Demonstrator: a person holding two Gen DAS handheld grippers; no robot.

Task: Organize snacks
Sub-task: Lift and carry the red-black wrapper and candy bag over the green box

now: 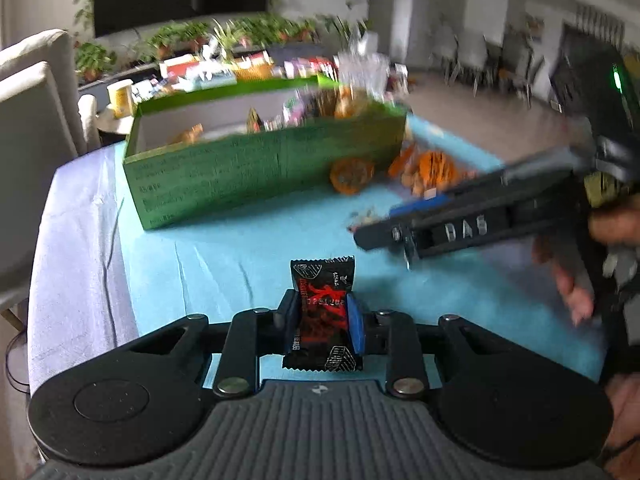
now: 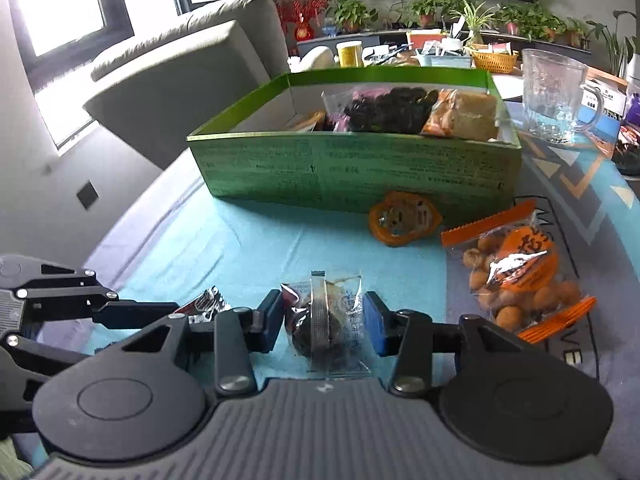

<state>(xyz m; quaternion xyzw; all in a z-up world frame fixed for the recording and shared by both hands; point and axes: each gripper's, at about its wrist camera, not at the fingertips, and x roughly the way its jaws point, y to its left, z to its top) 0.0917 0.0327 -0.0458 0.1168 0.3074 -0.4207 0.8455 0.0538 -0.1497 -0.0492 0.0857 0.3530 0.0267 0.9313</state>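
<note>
Now left gripper (image 1: 320, 318) clamped on black-and-red candy wrapper (image 1: 322, 316), wrapper upright between pads, above blue tablecloth (image 1: 224, 264). Right gripper (image 2: 325, 322) closed around clear packet with dark snack (image 2: 326, 320) (pads touching packet sides), near edge of table. Green box (image 2: 352, 168) far centre, already holding several snacks. Round orange packet (image 2: 404, 220) against box's near wall; bag of nuts (image 2: 520, 272) to its right.
</note>
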